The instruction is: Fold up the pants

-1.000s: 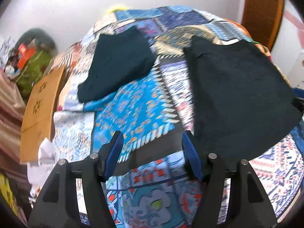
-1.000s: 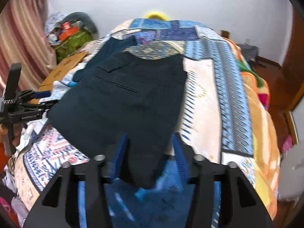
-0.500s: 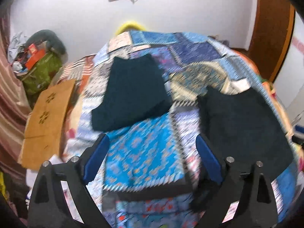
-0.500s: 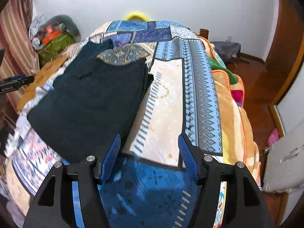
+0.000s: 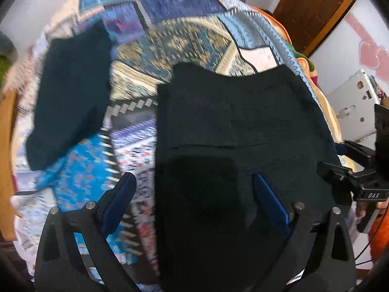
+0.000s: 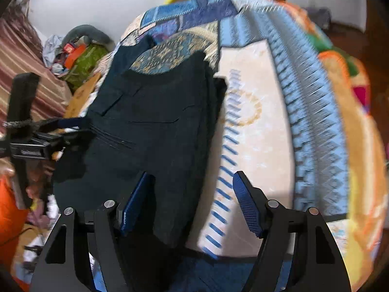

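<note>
Now pants flat on bed, long axis running from near edge away. Left tongs spread over near-left corner; right tongs spread over near-right edge. Both equally near.

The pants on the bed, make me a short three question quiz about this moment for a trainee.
1. True or false: the left gripper is shut on the near pants.
2. How many dark garments lie on the patchwork bedspread? A) one B) two C) three
3. Fill in: in the right wrist view, the right gripper straddles the pants' ____ edge.

Key: 1 false, both grippers are open. 2 B, the second garment lies farther to the left. 3 right.
</note>
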A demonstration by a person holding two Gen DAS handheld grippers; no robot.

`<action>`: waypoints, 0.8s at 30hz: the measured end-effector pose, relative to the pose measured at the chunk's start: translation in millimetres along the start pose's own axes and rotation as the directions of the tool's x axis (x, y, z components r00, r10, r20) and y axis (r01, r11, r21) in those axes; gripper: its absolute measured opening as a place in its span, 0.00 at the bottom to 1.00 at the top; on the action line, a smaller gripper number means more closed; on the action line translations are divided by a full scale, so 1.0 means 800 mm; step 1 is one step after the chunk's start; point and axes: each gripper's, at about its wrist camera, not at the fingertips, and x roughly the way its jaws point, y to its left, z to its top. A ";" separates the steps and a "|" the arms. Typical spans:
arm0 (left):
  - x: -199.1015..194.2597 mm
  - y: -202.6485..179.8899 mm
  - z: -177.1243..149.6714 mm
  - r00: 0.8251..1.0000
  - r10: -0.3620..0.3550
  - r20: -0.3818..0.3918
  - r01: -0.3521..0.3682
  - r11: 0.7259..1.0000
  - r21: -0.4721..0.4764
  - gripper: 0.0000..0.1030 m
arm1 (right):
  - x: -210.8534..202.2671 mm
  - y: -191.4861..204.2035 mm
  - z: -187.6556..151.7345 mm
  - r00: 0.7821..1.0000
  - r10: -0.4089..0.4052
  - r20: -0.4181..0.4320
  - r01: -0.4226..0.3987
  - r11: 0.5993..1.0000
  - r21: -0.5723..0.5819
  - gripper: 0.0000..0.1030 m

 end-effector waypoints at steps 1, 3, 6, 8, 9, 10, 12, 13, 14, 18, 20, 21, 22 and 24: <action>0.009 0.000 0.004 0.999 -0.030 -0.029 0.030 1.000 -0.009 0.96 | 0.001 0.002 0.002 1.000 0.003 -0.006 -0.003 1.000 -0.014 0.70; 0.020 0.004 0.009 0.994 -0.092 -0.061 0.090 0.995 -0.034 0.96 | 0.004 0.005 0.004 1.000 0.017 -0.016 -0.018 0.999 -0.034 0.70; 0.036 0.010 0.018 0.980 -0.180 -0.085 0.172 0.981 -0.088 0.96 | 0.010 0.007 0.006 0.998 0.048 -0.028 -0.050 0.998 -0.046 0.70; 0.038 0.008 0.021 0.980 -0.186 -0.063 0.182 0.981 -0.071 0.96 | 0.013 0.006 0.010 0.998 0.060 -0.034 -0.062 0.997 -0.055 0.66; 0.040 0.007 0.023 0.980 -0.191 -0.058 0.186 0.980 -0.075 0.94 | 0.013 0.007 0.014 0.997 0.065 -0.038 -0.068 0.996 -0.058 0.64; 0.041 0.006 0.025 0.979 -0.195 -0.052 0.190 0.978 -0.082 0.89 | 0.014 0.008 0.015 0.997 0.067 -0.041 -0.069 0.996 -0.063 0.58; 0.037 0.004 0.027 0.979 -0.200 -0.040 0.197 0.977 -0.078 0.78 | 0.017 0.009 0.019 0.996 0.073 -0.046 -0.075 0.995 -0.058 0.50; 0.035 0.002 0.028 0.980 -0.196 -0.036 0.193 0.978 -0.077 0.74 | 0.019 0.008 0.021 0.995 0.084 -0.050 -0.086 0.995 -0.046 0.44; 0.034 0.002 0.028 0.982 -0.188 -0.032 0.185 0.979 -0.079 0.71 | 0.019 0.008 0.020 0.994 0.090 -0.054 -0.092 0.995 -0.038 0.40; 0.018 0.004 0.021 0.985 -0.173 0.000 0.172 0.981 -0.094 0.49 | 0.008 0.017 0.013 0.995 0.091 -0.031 -0.092 0.994 -0.050 0.26; 0.006 0.003 0.014 0.986 -0.165 0.018 0.166 0.982 -0.090 0.40 | 0.002 0.028 0.009 0.997 0.078 -0.011 -0.079 0.994 -0.077 0.24; 0.000 0.002 0.009 0.987 -0.160 0.029 0.162 0.983 -0.083 0.38 | -0.001 0.033 0.006 0.997 0.075 0.000 -0.074 0.993 -0.086 0.24; -0.006 0.001 0.003 0.988 -0.151 0.041 0.154 0.985 -0.078 0.36 | -0.005 0.040 0.002 0.997 0.074 0.014 -0.072 0.992 -0.099 0.23; -0.019 -0.002 -0.013 0.990 -0.129 0.065 0.133 0.989 -0.071 0.33 | -0.013 0.051 -0.004 0.997 0.076 0.035 -0.071 0.990 -0.119 0.22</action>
